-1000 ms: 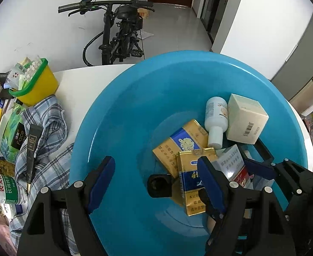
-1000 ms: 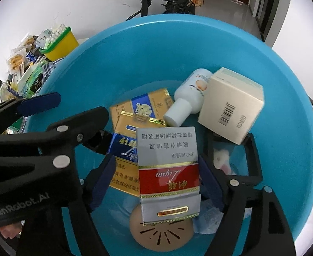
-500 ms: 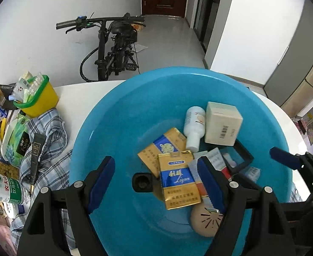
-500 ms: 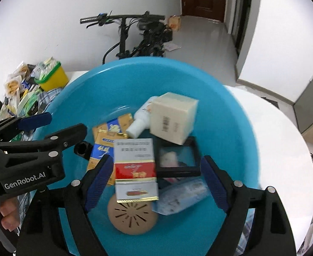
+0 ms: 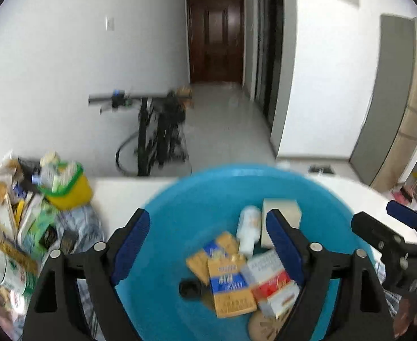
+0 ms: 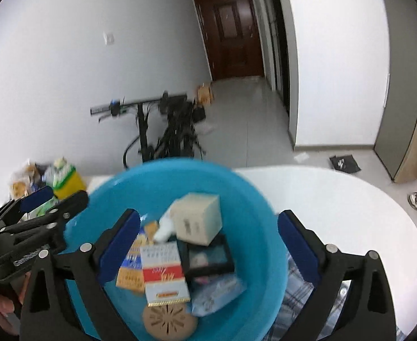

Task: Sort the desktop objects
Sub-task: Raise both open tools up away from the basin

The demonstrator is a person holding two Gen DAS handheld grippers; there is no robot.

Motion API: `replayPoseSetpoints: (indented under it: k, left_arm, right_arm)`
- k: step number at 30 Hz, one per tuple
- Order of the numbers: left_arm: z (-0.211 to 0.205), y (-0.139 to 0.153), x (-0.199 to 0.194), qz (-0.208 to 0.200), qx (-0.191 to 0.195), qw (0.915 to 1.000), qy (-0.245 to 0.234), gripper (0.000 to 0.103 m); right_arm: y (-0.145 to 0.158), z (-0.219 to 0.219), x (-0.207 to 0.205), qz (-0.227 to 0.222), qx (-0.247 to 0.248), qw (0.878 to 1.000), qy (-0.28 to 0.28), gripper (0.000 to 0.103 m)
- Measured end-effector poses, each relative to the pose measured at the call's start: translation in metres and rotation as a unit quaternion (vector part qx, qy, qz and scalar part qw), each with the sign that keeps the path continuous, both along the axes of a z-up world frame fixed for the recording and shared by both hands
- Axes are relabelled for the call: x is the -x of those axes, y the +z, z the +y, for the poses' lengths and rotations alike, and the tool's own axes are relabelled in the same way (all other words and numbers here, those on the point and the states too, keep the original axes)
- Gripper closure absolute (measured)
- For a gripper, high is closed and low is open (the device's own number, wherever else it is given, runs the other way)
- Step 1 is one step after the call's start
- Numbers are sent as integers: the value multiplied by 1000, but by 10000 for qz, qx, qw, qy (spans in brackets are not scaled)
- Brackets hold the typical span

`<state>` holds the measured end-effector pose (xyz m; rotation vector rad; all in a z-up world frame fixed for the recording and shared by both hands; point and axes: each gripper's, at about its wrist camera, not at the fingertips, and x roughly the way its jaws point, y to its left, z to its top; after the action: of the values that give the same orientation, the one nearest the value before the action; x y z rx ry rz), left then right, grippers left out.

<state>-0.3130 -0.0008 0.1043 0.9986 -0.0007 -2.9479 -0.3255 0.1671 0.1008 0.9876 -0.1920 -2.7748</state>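
Observation:
A blue plastic basin [image 5: 180, 207] [image 6: 245, 199] stands on a white table [image 6: 336, 196]. In it lie gold cigarette packs [image 5: 231, 287] [image 6: 131, 272], a red and white pack [image 5: 273, 284] [image 6: 164, 275], a white bottle [image 5: 248, 233], a beige box [image 5: 282, 216] [image 6: 198, 218], a black frame [image 6: 208, 257] and a tan round disc [image 6: 168, 321]. My left gripper [image 5: 208, 241] is open and empty above the basin. My right gripper [image 6: 208, 244] is open and empty above it too.
A yellow tub with a green rim [image 5: 66, 187] [image 6: 66, 179], snack packets [image 5: 29, 227] and a plaid cloth [image 5: 80, 227] lie left of the basin. A bicycle [image 5: 157, 130] stands on the floor beyond the table. More plaid cloth [image 6: 302, 289] lies right of the basin.
Both grippers have pulled up and back from the basin, so it looks smaller and lower in both views. The red and white pack now lies in the basin, free of my right gripper.

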Motion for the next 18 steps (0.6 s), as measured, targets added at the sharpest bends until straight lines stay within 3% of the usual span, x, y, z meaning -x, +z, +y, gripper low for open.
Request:
replayPoseSetpoints:
  k: [3,6,11,18]
  left_arm:
    - [-6,8,-10,602,-46,9982,8,16]
    - [-14,12,-17,1019,-252,9945,48,0]
    - [-23,19,-34,1705,-288,9846,235,0]
    - [-18,27,-53,1833,104,9829,144,0]
  right_arm:
    - [3,7,-1,405,-19,9990,-175,6]
    - [6,10,-3,786,27,9968,-142,6]
    - [14,7,-9,1191,65,9929,24,1]
    - [32,-10,-32,1660,-393,9853,96,0]
